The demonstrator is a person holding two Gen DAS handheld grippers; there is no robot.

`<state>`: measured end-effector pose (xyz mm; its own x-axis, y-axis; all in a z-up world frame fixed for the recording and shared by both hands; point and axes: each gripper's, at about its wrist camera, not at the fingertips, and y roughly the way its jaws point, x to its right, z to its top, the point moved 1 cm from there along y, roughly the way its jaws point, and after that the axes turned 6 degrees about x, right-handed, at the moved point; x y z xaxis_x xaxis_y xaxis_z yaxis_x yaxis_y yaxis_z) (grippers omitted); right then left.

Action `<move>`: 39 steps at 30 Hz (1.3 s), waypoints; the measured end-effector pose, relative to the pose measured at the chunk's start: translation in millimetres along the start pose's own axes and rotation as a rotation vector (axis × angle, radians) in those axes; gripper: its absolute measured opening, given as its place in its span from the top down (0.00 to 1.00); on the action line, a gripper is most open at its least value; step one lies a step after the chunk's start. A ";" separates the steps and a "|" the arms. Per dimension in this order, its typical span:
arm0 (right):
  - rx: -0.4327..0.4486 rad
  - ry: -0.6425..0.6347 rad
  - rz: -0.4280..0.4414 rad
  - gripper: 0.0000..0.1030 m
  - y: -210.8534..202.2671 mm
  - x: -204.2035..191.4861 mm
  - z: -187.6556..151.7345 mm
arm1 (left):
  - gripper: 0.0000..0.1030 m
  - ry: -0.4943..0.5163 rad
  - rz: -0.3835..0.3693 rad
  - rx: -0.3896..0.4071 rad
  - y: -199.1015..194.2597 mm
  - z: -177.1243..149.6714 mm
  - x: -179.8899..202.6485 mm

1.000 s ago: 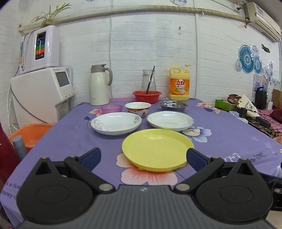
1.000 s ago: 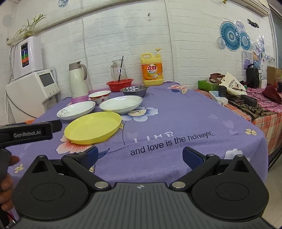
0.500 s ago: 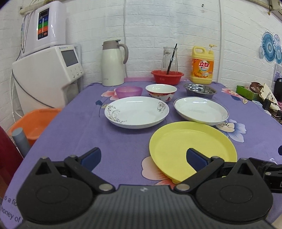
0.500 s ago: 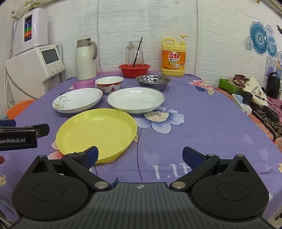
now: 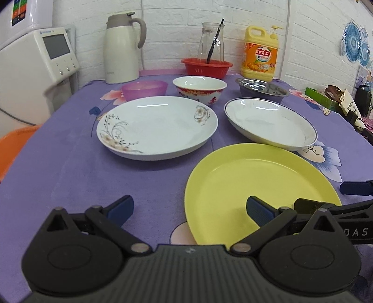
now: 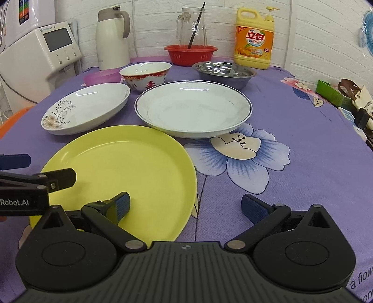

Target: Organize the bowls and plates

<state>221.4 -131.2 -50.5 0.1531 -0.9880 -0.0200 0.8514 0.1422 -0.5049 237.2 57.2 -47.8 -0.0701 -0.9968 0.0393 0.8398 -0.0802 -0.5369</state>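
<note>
I hover both grippers, left (image 5: 190, 208) and right (image 6: 185, 206), jaws released, over the yellow plate (image 6: 121, 179) lying nearest on the table (image 6: 291, 121). Next I must pinch its rim.

A home kitchen-dining corner: a table under a purple floral cloth (image 5: 70, 167) against a white-painted brick wall (image 5: 177, 14). At the back stand a cream thermos jug (image 5: 121, 49), a yellow dish-soap bottle (image 6: 254, 39) and a red basket (image 6: 190, 54) before a glass pitcher (image 6: 191, 25). A white countertop appliance (image 5: 35, 63) sits left, with everyday plates and bowls spread across the cloth.
</note>
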 end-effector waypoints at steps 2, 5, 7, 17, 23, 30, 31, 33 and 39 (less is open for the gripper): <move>0.021 0.022 0.014 0.00 1.6 4.3 -1.3 | 0.01 0.000 -0.012 -0.014 4.4 -1.7 -0.2; 0.064 0.003 0.034 0.00 -1.5 5.5 -7.3 | 0.01 0.031 -0.024 -0.006 6.8 -5.3 4.6; 0.052 -0.011 0.044 0.00 0.2 5.0 -4.2 | 0.01 0.023 -0.035 -0.006 8.5 -4.4 5.2; 0.025 0.000 0.100 0.00 -0.3 -2.7 1.4 | 0.01 0.007 -0.002 -0.006 14.3 -0.3 5.7; 0.027 -0.020 0.083 0.00 2.1 -8.1 -0.7 | 0.00 -0.010 0.025 -0.005 16.0 0.5 2.2; 0.047 -0.035 0.098 0.00 1.8 -6.9 -4.7 | 0.00 -0.003 0.014 -0.001 15.2 -1.0 2.7; 0.041 -0.036 0.097 0.00 1.9 -7.2 -3.8 | 0.00 -0.001 0.009 -0.001 14.9 -1.0 3.1; 0.017 -0.029 0.090 0.00 1.1 -8.9 -1.3 | 0.01 -0.004 -0.001 -0.002 13.6 -1.4 3.0; 0.059 -0.032 0.107 0.00 -5.5 -16.9 -10.5 | 0.27 0.008 -0.076 0.034 6.6 -4.4 8.7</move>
<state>208.9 -116.0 -56.4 0.2599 -0.9646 -0.0434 0.8571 0.2512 -0.4498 239.7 48.0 -54.7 -0.1388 -0.9877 0.0725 0.8495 -0.1564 -0.5039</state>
